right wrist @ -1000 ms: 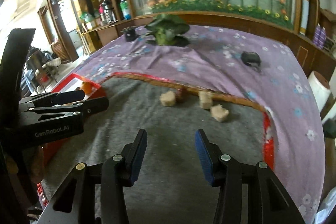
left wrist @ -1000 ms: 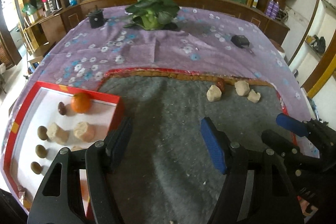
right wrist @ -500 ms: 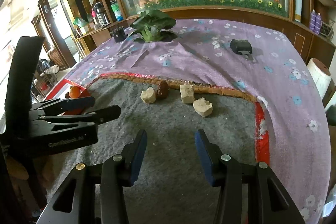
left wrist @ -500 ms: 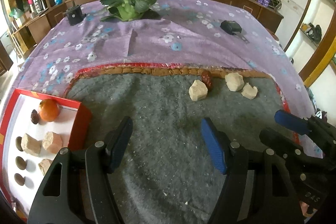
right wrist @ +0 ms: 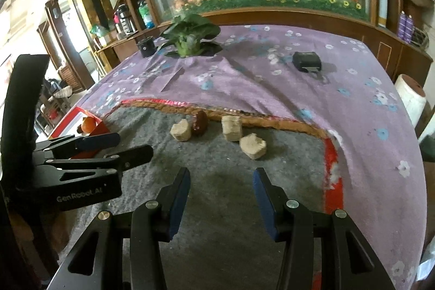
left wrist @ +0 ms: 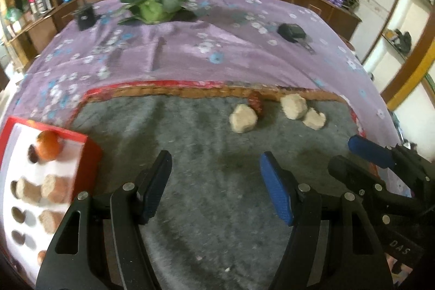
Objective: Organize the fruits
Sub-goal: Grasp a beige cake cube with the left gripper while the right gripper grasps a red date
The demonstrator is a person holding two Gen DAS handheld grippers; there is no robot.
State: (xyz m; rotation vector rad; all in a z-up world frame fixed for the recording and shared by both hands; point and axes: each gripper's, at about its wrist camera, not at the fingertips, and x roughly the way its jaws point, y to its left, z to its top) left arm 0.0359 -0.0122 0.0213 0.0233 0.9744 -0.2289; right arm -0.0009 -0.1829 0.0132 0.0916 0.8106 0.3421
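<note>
Three beige lumps and a dark red fruit lie on the grey mat near its far edge. They also show in the right wrist view: lumps and red fruit. A red tray at the left holds an orange, beige lumps and small dark fruits. My left gripper is open and empty above the mat. My right gripper is open and empty, short of the lumps.
A purple flowered cloth covers the table beyond the mat. On it stand a leafy green plant, a small black cup and a black device. A white roll stands off the right side.
Both grippers have moved forward and to the right, towards the lumps, which now look nearer. The tray has slid towards the left edge of the left view. Both stay open.
</note>
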